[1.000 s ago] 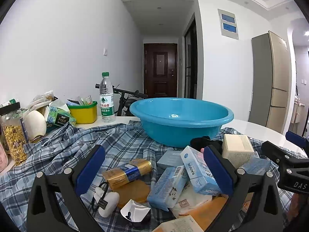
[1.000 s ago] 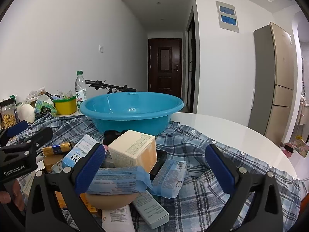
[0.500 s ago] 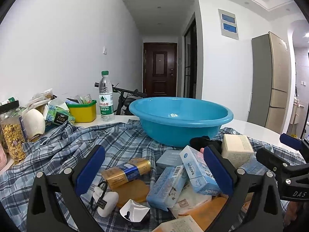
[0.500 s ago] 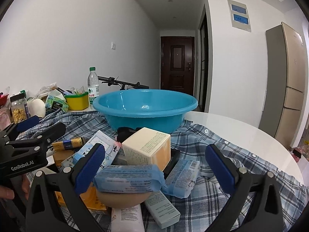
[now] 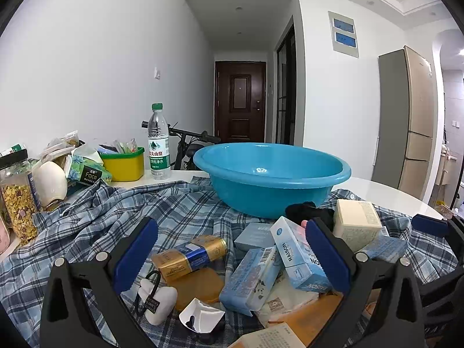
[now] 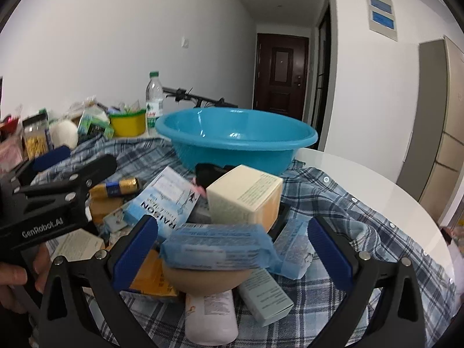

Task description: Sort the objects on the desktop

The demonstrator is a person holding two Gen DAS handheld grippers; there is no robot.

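A pile of small packages lies on a blue plaid cloth in front of a blue plastic basin. My left gripper is open above a gold and blue tube and light blue boxes. My right gripper is open around a light blue soft pack lying on a tan rounded object. A cream box stands behind it, before the basin. The left gripper's body shows at the left of the right wrist view.
A water bottle, a yellow tub, a tissue pack, a white egg-shaped object and a cereal jar stand along the table's left back. The bare white tabletop curves away at the right. A refrigerator stands beyond.
The right gripper has swung leftward and moved in toward the pile, so the soft pack now sits between its fingers. The left gripper has barely moved.
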